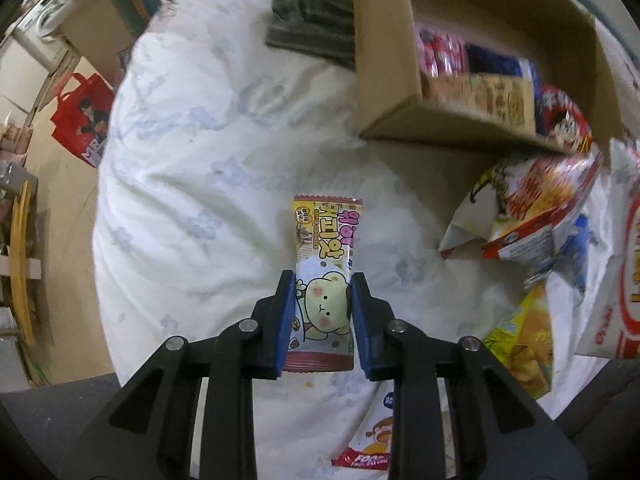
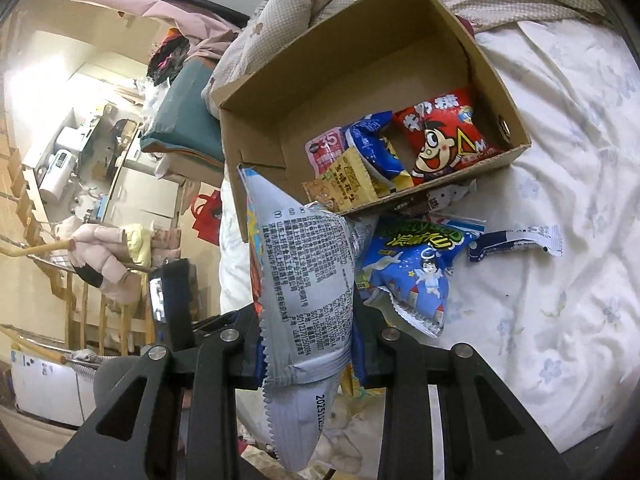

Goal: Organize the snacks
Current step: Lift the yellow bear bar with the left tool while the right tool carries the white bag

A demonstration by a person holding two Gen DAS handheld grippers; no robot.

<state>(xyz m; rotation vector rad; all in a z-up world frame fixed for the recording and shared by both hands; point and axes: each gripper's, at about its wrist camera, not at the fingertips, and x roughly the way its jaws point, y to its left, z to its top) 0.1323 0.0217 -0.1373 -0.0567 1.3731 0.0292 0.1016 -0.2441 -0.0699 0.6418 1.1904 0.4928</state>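
Observation:
My left gripper (image 1: 322, 280) is shut on a long snack bar wrapper (image 1: 326, 256) with a pale cartoon bear, held above the white bedsheet (image 1: 192, 184). The cardboard box (image 1: 384, 72) stands at the upper right with several snack packs inside. My right gripper (image 2: 306, 300) is shut on a grey-backed snack bag (image 2: 304, 288) with printed text, held upright in front of the same cardboard box (image 2: 256, 128). In the box lie a red cartoon-face bag (image 2: 440, 140), a blue pack (image 2: 374, 148) and a yellow pack (image 2: 348, 184).
Loose snack bags lie on the bed to the right of the left gripper: a red-and-white bag (image 1: 536, 208), a yellow one (image 1: 524, 340). A blue starry bag (image 2: 412, 268) and a small dark wrapper (image 2: 516, 240) lie before the box. The bed edge runs at the left, floor beyond.

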